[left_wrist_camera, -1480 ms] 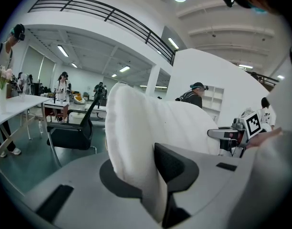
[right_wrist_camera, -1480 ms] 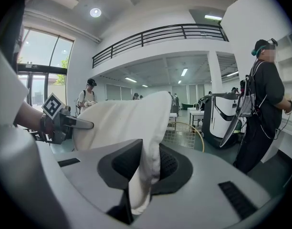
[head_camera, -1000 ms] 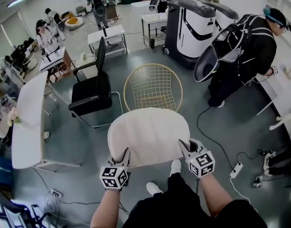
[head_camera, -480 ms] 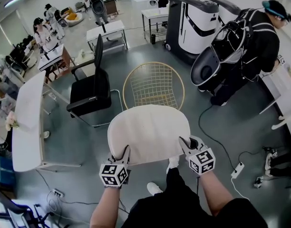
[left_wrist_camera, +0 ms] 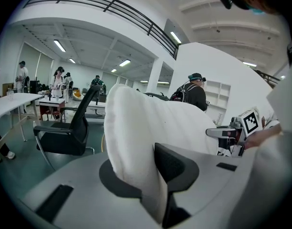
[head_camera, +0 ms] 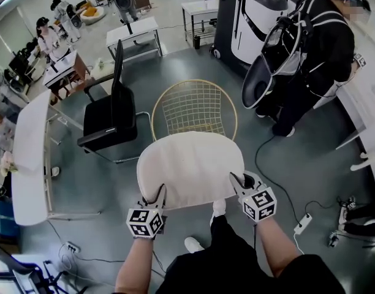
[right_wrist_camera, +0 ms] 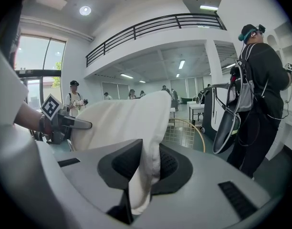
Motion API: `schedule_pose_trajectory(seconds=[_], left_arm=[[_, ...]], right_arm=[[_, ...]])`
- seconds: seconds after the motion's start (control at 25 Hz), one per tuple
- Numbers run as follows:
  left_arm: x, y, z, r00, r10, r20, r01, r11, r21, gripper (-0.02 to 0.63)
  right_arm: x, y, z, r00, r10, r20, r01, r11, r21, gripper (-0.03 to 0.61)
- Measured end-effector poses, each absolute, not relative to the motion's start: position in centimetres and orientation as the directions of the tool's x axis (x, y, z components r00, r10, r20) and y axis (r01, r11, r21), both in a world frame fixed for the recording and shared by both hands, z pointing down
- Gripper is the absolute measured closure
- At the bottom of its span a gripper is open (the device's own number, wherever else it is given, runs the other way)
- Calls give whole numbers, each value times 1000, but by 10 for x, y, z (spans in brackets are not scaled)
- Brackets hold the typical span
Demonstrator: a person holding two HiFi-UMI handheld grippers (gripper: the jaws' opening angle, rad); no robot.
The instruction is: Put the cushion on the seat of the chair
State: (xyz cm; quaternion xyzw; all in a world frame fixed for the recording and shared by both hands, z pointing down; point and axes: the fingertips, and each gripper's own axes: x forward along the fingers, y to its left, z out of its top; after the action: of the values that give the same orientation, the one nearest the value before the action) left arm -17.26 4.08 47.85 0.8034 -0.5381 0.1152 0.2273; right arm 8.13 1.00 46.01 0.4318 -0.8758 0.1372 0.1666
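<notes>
Two thin pinches at the near edge are all that carry the cushion (head_camera: 190, 167), and that is where I would expect trouble. It is a broad, soft pad held out flat in front of the person, so its own weight could drag the fabric out of one grip and leave it swinging from the other corner. Just below, the person's shoe (head_camera: 219, 207) is half hidden by the pad, and so is the floor directly ahead. A cable (head_camera: 265, 170) and a power strip (head_camera: 303, 223) lie off to the right, near enough to catch a foot on a wide step. Farther on, the wire chair (head_camera: 193, 109) stands just past the cushion's far edge, its round seat bare. Set down off-centre on that mesh bowl, the pad could tip over the rim. A black office chair (head_camera: 108, 118) stands beside it on the left and a person wearing a backpack rig (head_camera: 322, 48) on the right, so the approach is hemmed in.

The left gripper (head_camera: 158, 196) is nearly closed, its jaws squeezing the cushion's near-left corner with cloth bunched between them. The right gripper (head_camera: 238, 182) is likewise almost closed on the near-right corner, a fold hanging down through its jaws. The cushion hangs in the air between them, not yet on the seat.
</notes>
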Motion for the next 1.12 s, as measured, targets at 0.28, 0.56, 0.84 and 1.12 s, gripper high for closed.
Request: schedule_pose_trajectory(seconds=[0.28,0.56,0.84,1.12], left_arm=[[-154,-25,507,379,-802,461,-924,-304,230,514],[-134,-83,532,357,-788,503,-933,-279,225,506],[-120,-131,559,331,-772,543,-943,-255,213,500],[-119,-161,589,297,-758,581,-954,-206,219,495]], right_arm=[[100,-61,489,-585,-683,436,-789,604,-113,514],[119,-126,514,-600,-646,471,-773,619,-136,514],[133,-177,539,-616,-605,505,-755,636,-159,514],[133,-215,568,-621,-568,539,-742,648,-172,514]])
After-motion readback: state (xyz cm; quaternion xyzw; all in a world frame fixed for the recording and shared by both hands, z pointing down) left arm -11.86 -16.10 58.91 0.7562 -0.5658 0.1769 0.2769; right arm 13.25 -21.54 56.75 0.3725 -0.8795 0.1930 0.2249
